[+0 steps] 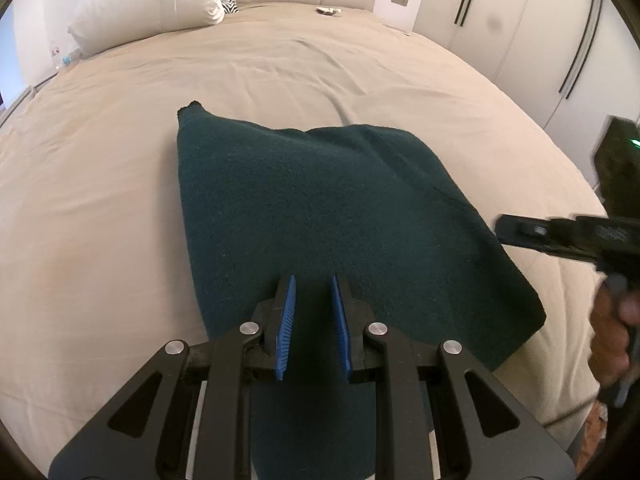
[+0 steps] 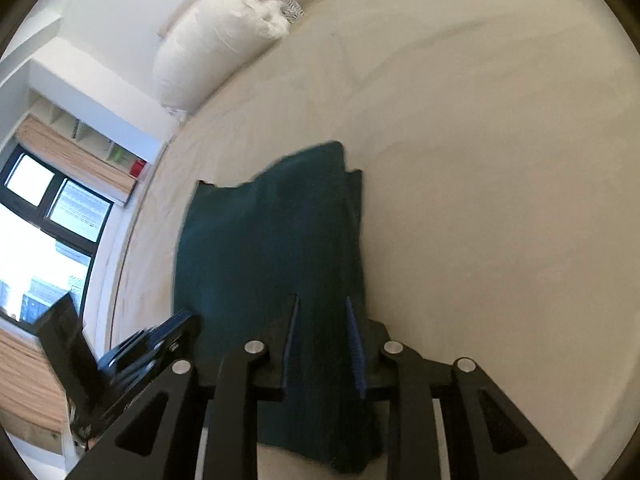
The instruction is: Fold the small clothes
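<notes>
A dark green knitted cloth (image 1: 320,208) lies folded on the beige bed (image 1: 100,200), and a narrower part of it runs toward me under my left gripper (image 1: 313,280). The blue pads of that gripper stand a little apart, cloth fills the gap, and they look shut on it. My right gripper (image 1: 500,230), held by a hand (image 1: 612,340), hovers at the cloth's right edge. In the blurred right wrist view, the right gripper (image 2: 322,299) is open above the cloth (image 2: 272,240), with a raised fold beside its right finger. The left gripper (image 2: 176,332) sits at the cloth's near left edge.
A white pillow (image 1: 148,0) and a small striped item (image 1: 228,2) rest by the headboard, with another small object (image 1: 328,10) at the far edge. Wardrobe doors (image 1: 520,20) line the right side. A window (image 2: 40,220) is beyond the bed's left side. Beige sheet surrounds the cloth.
</notes>
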`<state>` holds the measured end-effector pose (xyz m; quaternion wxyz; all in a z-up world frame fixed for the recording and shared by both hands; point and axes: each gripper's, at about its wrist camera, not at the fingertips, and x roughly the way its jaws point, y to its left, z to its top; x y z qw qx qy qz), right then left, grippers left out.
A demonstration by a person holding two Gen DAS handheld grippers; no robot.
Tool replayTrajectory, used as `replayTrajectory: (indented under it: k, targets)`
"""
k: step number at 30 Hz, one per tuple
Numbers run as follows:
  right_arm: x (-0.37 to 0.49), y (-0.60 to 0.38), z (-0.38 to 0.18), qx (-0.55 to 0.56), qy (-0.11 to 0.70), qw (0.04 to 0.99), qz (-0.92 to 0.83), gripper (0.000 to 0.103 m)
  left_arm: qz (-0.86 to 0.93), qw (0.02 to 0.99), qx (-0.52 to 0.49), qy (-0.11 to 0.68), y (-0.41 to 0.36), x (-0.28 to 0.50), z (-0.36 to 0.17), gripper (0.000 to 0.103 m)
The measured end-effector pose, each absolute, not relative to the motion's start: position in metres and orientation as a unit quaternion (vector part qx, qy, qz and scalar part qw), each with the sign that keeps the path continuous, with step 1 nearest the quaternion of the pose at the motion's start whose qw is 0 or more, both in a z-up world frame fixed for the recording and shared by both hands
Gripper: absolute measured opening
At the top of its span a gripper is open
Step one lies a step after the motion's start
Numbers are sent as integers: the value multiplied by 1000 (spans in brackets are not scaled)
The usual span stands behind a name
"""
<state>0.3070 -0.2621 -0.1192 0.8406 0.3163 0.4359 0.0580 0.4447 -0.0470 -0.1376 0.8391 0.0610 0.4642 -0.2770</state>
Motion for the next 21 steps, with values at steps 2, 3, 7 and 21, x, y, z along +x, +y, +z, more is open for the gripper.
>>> replayTrajectory:
  k: [2,3,7,21]
  targets:
    - [303,-253,-124,312,444,837,70,27,-277,839,59,465,-47,446,-138,18]
    - [302,-247,-128,303,452,835,75,27,-276,839,59,466,-48,446,-138,18]
    - [300,-244,-142,297,460,834,66,23,-276,838,60,467,-49,445,-138,18]
    - [304,-267,-111,307,421,851,73,17,-274,850,24,450,-33,490,-105,18]
